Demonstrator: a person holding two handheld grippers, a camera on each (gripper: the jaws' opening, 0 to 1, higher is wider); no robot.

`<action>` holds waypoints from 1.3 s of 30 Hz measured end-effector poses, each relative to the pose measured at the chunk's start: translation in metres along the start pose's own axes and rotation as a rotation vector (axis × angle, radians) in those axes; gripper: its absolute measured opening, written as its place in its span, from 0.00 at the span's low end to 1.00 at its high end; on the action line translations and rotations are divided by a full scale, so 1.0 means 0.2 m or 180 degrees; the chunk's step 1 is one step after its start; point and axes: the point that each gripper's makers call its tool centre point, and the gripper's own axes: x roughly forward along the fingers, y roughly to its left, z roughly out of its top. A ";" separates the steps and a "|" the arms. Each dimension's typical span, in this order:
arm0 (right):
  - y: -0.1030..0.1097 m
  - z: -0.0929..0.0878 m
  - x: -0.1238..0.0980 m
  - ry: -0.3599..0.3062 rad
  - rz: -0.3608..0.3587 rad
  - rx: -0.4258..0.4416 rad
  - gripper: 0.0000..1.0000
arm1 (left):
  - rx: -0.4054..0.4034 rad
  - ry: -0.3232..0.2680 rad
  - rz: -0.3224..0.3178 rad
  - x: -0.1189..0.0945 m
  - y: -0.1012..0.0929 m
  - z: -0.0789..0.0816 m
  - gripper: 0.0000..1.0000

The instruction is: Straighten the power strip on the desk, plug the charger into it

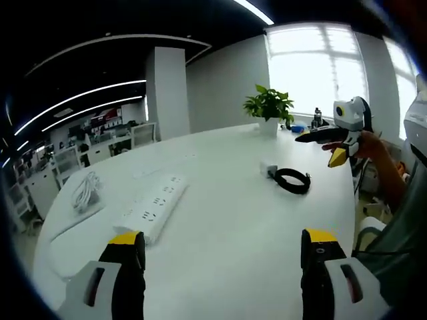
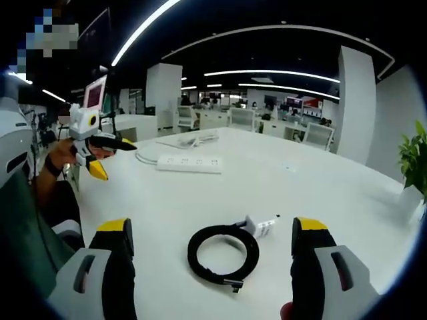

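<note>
Nearest my right gripper (image 2: 210, 257) lies the charger (image 2: 259, 228) with its coiled black cable (image 2: 222, 255), framed between wide, empty fingers (image 2: 113, 267), ready to grab; my left gripper (image 1: 223, 267), fingers equally wide, faces the power strip (image 1: 152, 207), lying askew on the white surface (image 1: 227, 220), its cord (image 1: 85, 190) bundled behind.
</note>
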 end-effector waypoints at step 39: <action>-0.04 -0.04 -0.01 0.0007 -0.0054 0.0071 0.94 | 0.0142 0.0114 0.0098 0.15 0.13 0.07 0.99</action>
